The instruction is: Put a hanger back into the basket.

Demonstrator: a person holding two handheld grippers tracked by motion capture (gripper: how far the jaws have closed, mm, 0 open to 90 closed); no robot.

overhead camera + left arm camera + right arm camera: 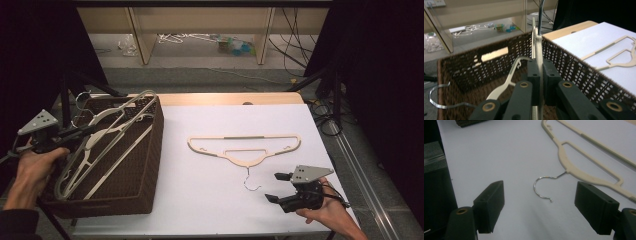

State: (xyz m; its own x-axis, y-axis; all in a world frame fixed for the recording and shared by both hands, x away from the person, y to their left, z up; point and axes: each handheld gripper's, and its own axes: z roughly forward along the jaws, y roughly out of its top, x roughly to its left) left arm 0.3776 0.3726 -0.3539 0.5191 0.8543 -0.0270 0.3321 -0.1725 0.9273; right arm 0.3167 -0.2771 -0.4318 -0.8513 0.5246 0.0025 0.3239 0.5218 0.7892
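A cream plastic hanger with a metal hook lies flat on the white table. My right gripper hovers open just right of that hook; in the right gripper view the hook sits between the spread jaws of the right gripper, untouched, with the hanger body beyond. My left gripper is over the brown wicker basket, shut on the edge of another cream hanger held upright in the left gripper. That held hanger leans in the basket.
Another hanger with a loose metal hook lies inside the basket, whose woven wall stands close to my left jaws. A wooden strip edges the table's far side. Shelving and cables stand on the floor beyond.
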